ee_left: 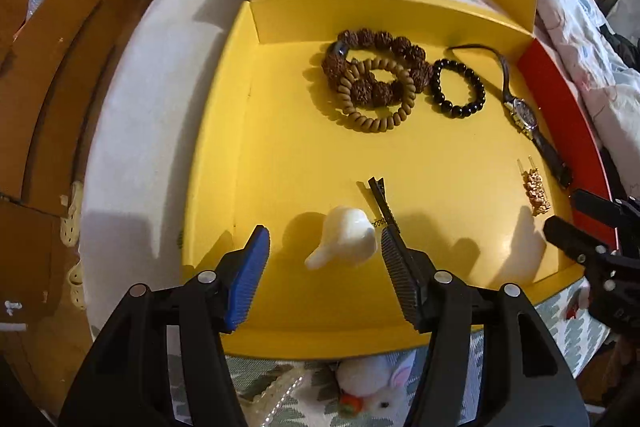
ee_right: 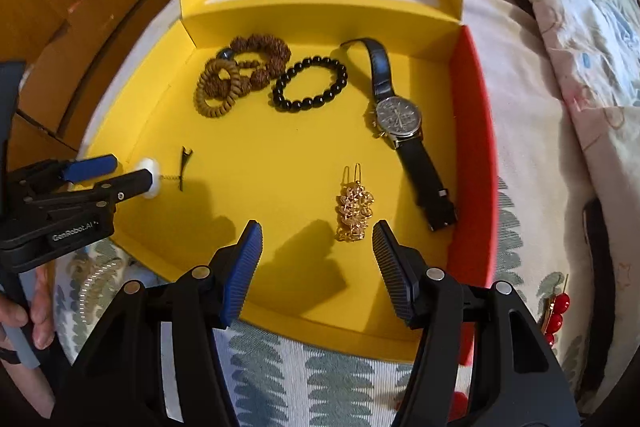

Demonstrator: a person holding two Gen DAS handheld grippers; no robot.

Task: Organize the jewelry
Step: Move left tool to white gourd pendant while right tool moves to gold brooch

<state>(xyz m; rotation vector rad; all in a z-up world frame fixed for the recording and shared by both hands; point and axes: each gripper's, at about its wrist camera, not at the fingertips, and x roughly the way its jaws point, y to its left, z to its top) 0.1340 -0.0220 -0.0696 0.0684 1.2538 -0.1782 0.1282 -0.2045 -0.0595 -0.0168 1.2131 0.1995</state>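
L gripper (ee_left: 324,263) jaws spread wide, gripping nothing; white ornament (ee_left: 347,235) lies on the tray floor between them, nearer the R-side jaw, not touching either as far as can be seen; a thin gold chain joins it to a black clip (ee_left: 383,201) just beyond; R gripper (ee_right: 316,259) jaws also released, nothing between them; gold hairpin (ee_right: 354,207) lies just ahead, closer to the R-side jaw, apart from it; both grippers sit at the near edge of a yellow tray (ee_left: 280,155) w/ a red side wall on the R, tray resting on a bed; further in, wristwatch (ee_right: 398,119) w/ black strap lies stretched along the red wall, just beyond the hairpin; black bead bracelet (ee_right: 310,85) L of the watch, near but apart; at the far L back, tan coil bracelet (ee_right: 218,89) overlaps a brown rough-bead bracelet (ee_right: 260,57); behind the back wall, a printed sheet in the raised lid; floral quilt (ee_right: 560,27) bunched up on the R; wooden cabinets on the L.
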